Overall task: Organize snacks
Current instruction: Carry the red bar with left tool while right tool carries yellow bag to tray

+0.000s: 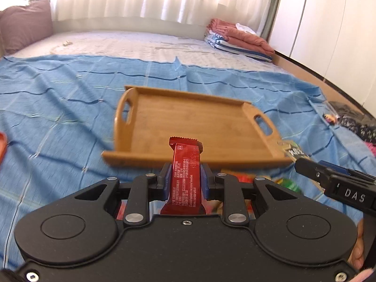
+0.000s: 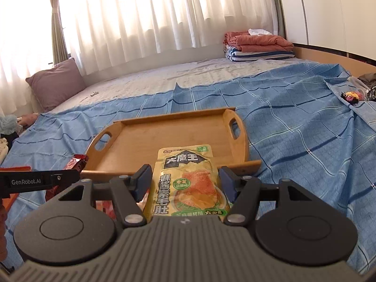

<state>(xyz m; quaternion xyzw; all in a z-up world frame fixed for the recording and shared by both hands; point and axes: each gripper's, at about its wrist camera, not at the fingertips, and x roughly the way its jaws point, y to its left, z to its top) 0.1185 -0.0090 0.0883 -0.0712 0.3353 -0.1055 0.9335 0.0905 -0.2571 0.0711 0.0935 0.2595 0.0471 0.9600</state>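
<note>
Claws both grip snacks: left claw [image 1: 186, 176] pinches red bar [image 1: 185, 176], right claw [image 2: 185, 183] clasps yellow pouch [image 2: 188, 183].

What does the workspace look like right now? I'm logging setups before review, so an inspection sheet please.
Surface: blue checked sheet over a bed.
Job's things: wooden tray, nothing in it; red snack bar; yellow snack pouch; more snacks below the grippers, blurred.
Clutter: small toy at the sheet's right edge.
Grippers: left gripper shut on the bar; right gripper around the pouch.
Cables: nothing seen.
Surroundings: curtains, pillow, folded blankets.
</note>
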